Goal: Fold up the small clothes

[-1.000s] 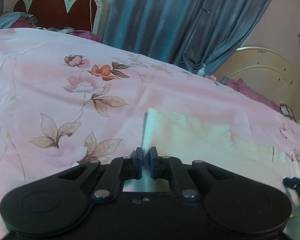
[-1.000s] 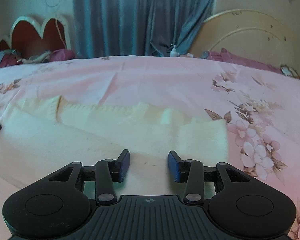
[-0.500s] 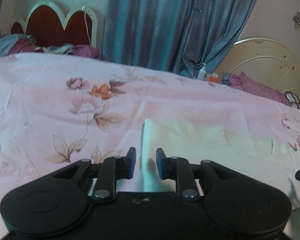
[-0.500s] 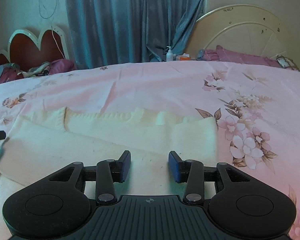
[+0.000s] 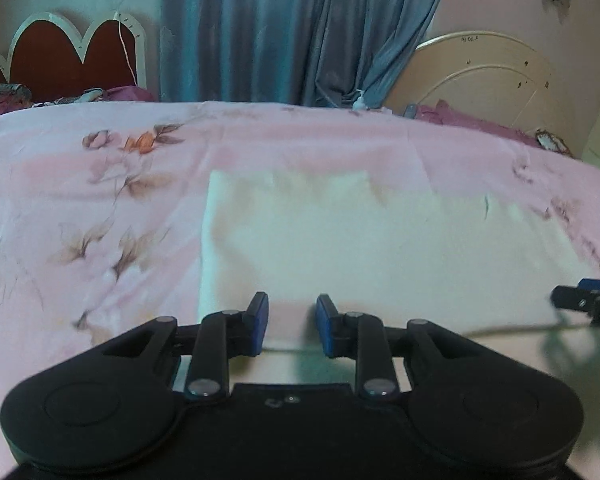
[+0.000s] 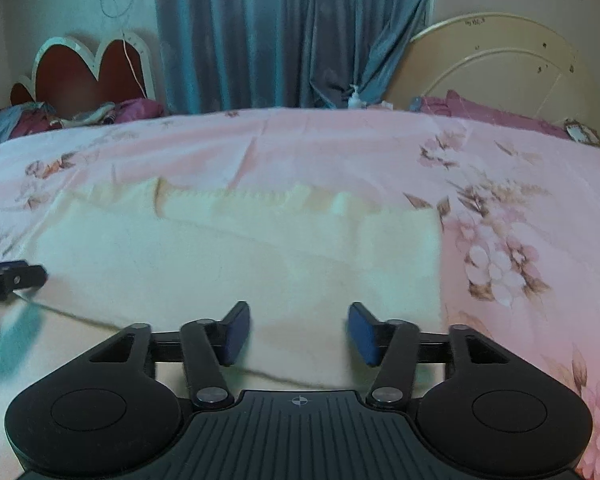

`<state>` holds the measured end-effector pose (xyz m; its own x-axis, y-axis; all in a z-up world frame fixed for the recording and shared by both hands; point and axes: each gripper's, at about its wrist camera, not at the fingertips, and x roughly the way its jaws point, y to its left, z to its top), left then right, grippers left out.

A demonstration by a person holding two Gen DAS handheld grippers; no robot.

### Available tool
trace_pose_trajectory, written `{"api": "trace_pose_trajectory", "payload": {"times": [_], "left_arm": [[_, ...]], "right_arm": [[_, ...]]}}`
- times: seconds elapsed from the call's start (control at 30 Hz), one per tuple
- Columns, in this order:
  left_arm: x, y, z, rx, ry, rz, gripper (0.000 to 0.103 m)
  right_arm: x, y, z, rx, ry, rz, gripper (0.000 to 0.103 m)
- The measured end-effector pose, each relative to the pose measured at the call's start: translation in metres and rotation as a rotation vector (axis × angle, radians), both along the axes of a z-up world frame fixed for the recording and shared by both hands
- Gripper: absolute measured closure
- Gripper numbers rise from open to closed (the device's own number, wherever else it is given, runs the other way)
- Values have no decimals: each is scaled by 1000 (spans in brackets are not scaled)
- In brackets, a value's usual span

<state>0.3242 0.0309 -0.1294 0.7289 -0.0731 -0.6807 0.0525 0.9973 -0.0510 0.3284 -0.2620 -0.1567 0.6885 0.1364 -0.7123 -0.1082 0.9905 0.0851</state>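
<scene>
A pale cream garment (image 5: 340, 232) lies folded flat on the pink floral bedsheet (image 5: 80, 200). My left gripper (image 5: 293, 300) hovers over its near left part, jaws apart, pads touching no cloth. In the right wrist view the same garment (image 6: 240, 256) shows a scalloped far edge. My right gripper (image 6: 299, 308) hangs over its near right part and its jaws are opening, with only flat cloth below the gap. A fingertip of the right gripper (image 5: 580, 300) shows at the left view's right edge. A fingertip of the left gripper (image 6: 12, 276) shows at the right view's left edge.
A red scalloped headboard (image 5: 68, 56) with heaped bedding stands at the far left. Blue curtains (image 5: 280, 32) hang behind the bed. A round cream board (image 5: 480, 80) leans at the far right, with a small bottle (image 5: 360, 100) beside it.
My left gripper let go of the garment's edge, opened and drew back to the right. My right gripper's jaws widened. The garment now lies flat.
</scene>
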Motion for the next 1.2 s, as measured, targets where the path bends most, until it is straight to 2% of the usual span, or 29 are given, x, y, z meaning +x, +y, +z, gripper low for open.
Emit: {"api": "trace_pose_trajectory", "payload": {"times": [0.07, 0.17, 0.27, 0.37, 0.43, 0.53, 0.67, 1.1, 1.2], "left_arm": [[-2, 1, -3, 22, -11, -16, 78], [1, 2, -2, 13, 0, -4, 78], [0, 1, -2, 18, -2, -2, 78], [0, 0, -3, 21, 0, -2, 78], [1, -1, -2, 26, 5, -1, 78], [1, -2, -1, 28, 13, 3, 79], [2, -5, -1, 52, 16, 4, 80], [4, -25, 6, 137, 67, 44, 76], [-3, -31, 13, 142, 71, 47, 75]], "right_arm": [[-1, -13, -10, -12, 10, -24, 53], [-2, -23, -4, 2, 7, -70, 53], [-3, -18, -12, -72, -8, -28, 53], [-3, -23, -11, -32, 7, -58, 53], [-4, -17, -12, -84, -4, -33, 53], [-3, -15, -11, -92, 3, -30, 53], [-3, -4, -15, -178, -19, 17, 53], [12, -20, -8, -97, 69, 41, 48], [2, -23, 4, -74, 45, 46, 48]]}}
